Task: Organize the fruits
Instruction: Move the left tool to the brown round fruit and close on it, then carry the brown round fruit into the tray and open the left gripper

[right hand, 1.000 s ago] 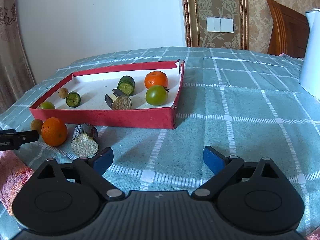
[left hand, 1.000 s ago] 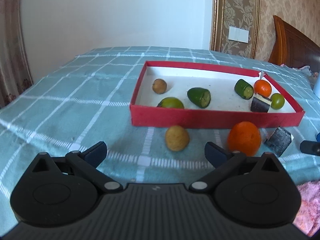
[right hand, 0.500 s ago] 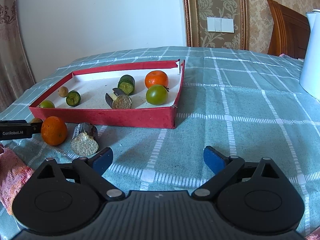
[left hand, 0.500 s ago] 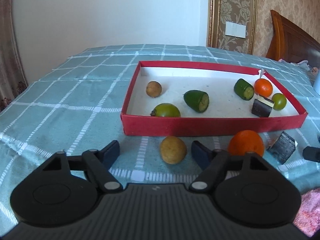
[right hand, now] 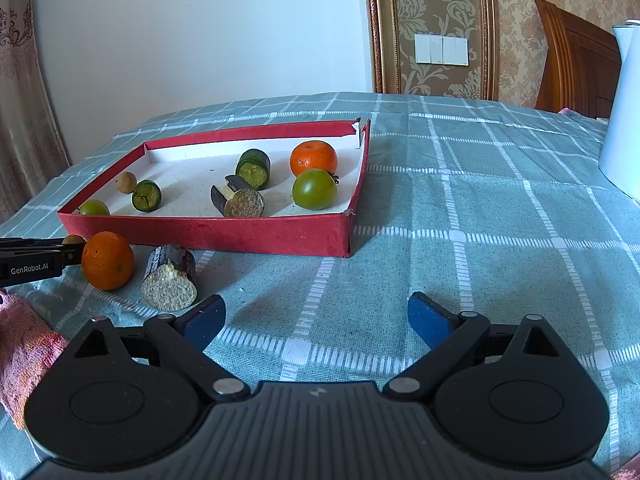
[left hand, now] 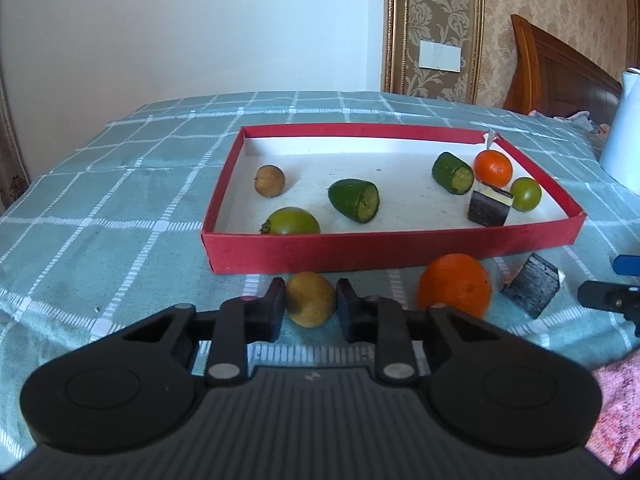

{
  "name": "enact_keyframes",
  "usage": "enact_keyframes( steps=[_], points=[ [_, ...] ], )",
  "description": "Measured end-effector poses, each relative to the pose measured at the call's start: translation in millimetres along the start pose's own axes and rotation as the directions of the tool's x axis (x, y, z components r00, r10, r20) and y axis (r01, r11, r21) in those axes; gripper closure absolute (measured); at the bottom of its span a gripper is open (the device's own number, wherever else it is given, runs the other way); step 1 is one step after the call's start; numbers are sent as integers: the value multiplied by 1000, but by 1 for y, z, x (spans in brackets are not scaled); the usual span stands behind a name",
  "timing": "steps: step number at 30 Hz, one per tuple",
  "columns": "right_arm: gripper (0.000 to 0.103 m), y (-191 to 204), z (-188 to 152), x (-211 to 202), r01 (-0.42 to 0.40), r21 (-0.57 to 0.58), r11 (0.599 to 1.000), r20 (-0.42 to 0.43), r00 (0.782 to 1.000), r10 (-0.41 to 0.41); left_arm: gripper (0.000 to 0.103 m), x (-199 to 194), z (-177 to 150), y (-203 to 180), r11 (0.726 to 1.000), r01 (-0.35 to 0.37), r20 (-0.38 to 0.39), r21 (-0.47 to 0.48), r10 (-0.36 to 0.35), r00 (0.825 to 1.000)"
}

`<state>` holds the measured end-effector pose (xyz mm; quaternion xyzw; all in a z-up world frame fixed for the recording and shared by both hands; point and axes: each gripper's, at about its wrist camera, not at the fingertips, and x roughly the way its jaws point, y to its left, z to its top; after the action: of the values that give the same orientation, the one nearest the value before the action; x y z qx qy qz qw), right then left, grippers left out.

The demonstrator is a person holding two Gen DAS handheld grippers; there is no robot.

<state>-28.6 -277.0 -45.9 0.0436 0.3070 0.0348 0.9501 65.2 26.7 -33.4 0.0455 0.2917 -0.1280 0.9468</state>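
A small yellow-brown fruit (left hand: 310, 298) lies on the checked cloth just in front of the red box (left hand: 392, 248). My left gripper (left hand: 311, 309) is closing on it, and its pads press both sides. An orange (left hand: 454, 284) and a dark eggplant chunk (left hand: 530, 290) lie to the right of it. In the box are a brown fruit (left hand: 270, 181), two green tomatoes (left hand: 291, 221), two cucumber pieces (left hand: 355, 200), a tangerine (left hand: 493, 167) and an eggplant piece (left hand: 490, 208). My right gripper (right hand: 316, 318) hangs open over bare cloth, right of the eggplant chunk (right hand: 170, 280).
A white kettle (right hand: 622, 112) stands at the table's right edge. A pink towel (right hand: 20, 356) lies at the near left of the right wrist view. A wooden headboard (right hand: 576, 68) and a wall are behind the table.
The left gripper's jaws came together from wide open onto the yellow-brown fruit, and the gripper drew a little closer to the red box. The right gripper kept still and open.
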Motion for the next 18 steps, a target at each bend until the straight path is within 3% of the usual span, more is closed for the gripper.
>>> enact_keyframes(
  steps=[11, 18],
  points=[
    [5, 0, 0, 0, 1, -2, 1000, -1, 1000, -1, 79, -15, -2, 3, 1000, 22, 28, 21, -22, 999],
    [5, 0, 0, 0, 3, -5, 1000, -2, 1000, -3, 79, -24, 31, 0, 999, 45, 97, 14, -46, 994]
  ],
)
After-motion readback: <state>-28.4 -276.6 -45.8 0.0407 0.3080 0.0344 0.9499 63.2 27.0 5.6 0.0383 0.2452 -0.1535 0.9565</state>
